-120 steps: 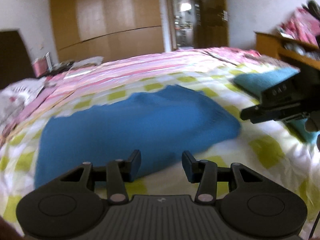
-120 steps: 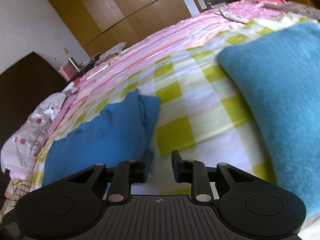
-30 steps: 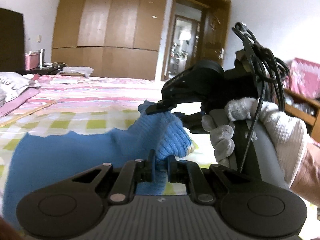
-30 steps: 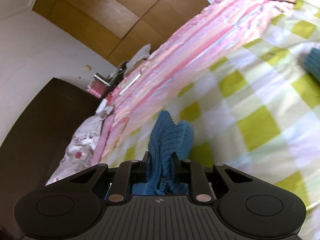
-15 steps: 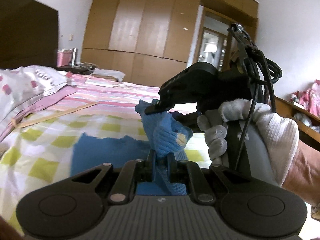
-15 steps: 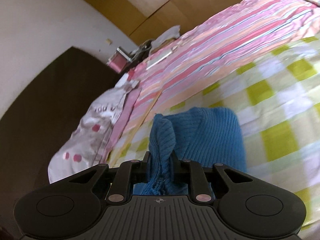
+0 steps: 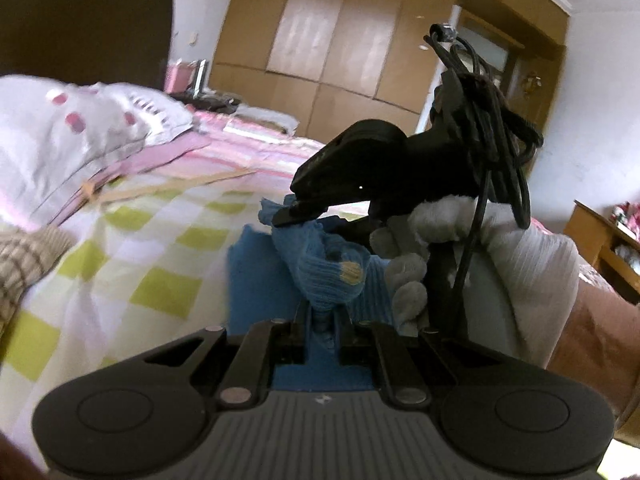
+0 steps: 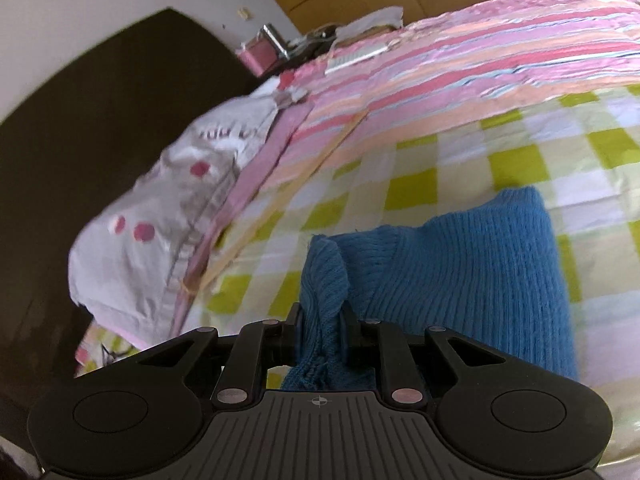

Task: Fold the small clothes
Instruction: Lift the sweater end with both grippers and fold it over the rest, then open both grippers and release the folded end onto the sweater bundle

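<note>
On my left, my left gripper [image 7: 323, 330] is pressed tight on a bunched edge of the blue knit garment [image 7: 256, 280], lifted clear of the checked bedspread [image 7: 160, 248]. Four seconds ago that garment lay flat and spread out in front of open tongs; now both ends are gathered and carried over toward the pillow [image 7: 80, 128] side, so one half looks doubled back over the other. Just beside it, the gloved hand [image 7: 472, 248] holds my right gripper [image 8: 322, 330], which is pinching the other bunched edge of the same garment, the rest trailing down onto the bedspread to the right. I judge the first fold is nearly made; next I should lower both edges evenly before letting go.
</note>
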